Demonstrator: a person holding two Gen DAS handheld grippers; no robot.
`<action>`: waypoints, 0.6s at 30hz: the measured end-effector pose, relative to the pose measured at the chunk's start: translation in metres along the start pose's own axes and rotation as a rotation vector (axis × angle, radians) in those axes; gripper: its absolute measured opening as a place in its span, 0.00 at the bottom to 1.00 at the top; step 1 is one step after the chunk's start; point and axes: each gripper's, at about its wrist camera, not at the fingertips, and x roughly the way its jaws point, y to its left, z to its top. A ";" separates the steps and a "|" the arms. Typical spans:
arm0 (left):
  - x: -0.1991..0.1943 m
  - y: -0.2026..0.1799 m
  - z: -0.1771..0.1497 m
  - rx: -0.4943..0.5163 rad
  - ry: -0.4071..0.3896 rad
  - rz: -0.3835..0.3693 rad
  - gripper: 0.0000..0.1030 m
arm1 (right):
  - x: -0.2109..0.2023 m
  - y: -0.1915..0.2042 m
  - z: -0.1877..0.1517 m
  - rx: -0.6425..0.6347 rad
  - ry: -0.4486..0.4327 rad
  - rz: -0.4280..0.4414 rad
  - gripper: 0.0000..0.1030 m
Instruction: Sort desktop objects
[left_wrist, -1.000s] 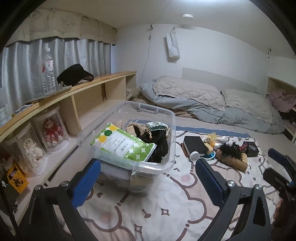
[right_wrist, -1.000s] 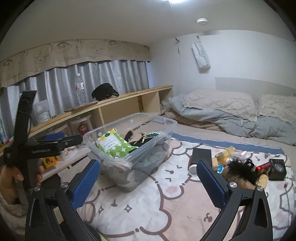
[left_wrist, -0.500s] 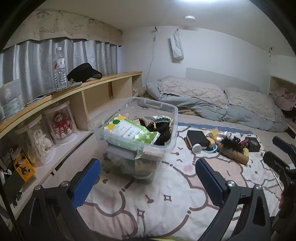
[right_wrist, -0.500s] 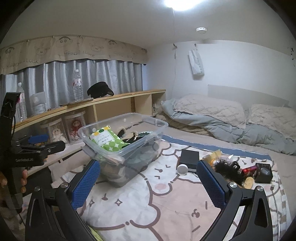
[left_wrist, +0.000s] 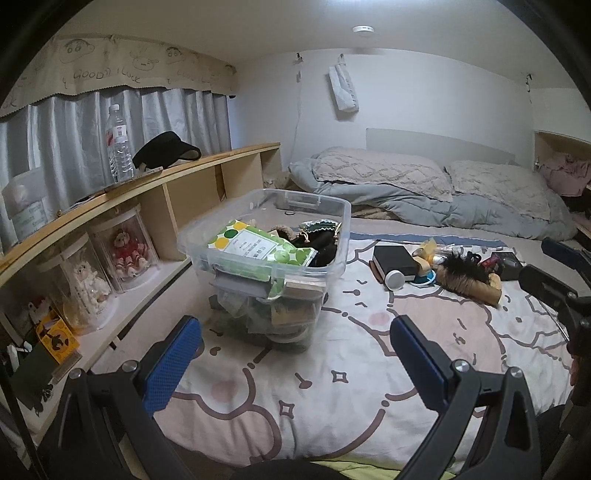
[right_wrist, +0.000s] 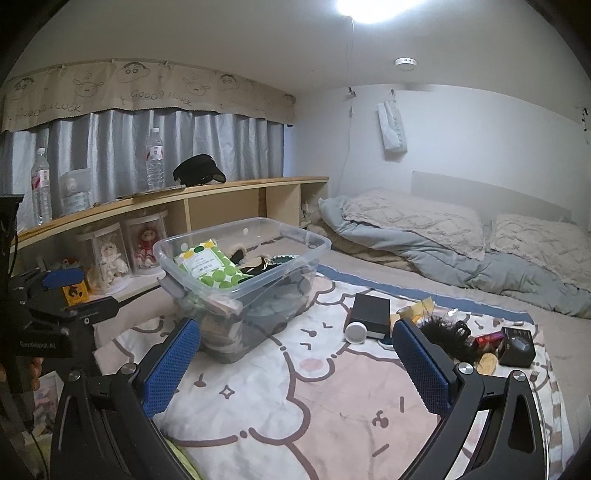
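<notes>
A bedroom is showing in both views: a bed covered by a pink cartoon blanket (left_wrist: 332, 369), a wooden shelf (left_wrist: 155, 173) running along 9 o'clock, rumpled pillows and a quilt at 1 o'clock. The clear bin (left_wrist: 269, 258) is sitting on the blanket at 12 o'clock of the left gripper (left_wrist: 295, 363), already holding a green dotted packet (left_wrist: 258, 247) and dark soft items. Compared with 1 second ago, both cameras are sitting farther back and higher, so the bin is looking smaller; nothing new is lying in it. The left jaws are standing wide apart and holding nothing, and the right gripper (right_wrist: 295, 363) likewise is gaping empty. The unsorted pile is lying at 2 o'clock: a black box (right_wrist: 371, 312), a white cap (right_wrist: 356, 331), a furry black item (right_wrist: 447, 338). Judging from this, a fresh pick from that pile is probably coming.
</notes>
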 end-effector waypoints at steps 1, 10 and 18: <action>0.000 0.000 0.000 -0.003 0.000 -0.004 1.00 | 0.000 0.000 0.000 -0.002 0.000 0.001 1.00; -0.003 -0.001 -0.001 -0.008 -0.005 -0.019 1.00 | 0.003 0.005 -0.004 -0.029 0.010 -0.015 1.00; -0.004 -0.002 0.000 -0.010 -0.007 -0.023 1.00 | 0.004 0.004 -0.005 -0.025 0.015 -0.013 1.00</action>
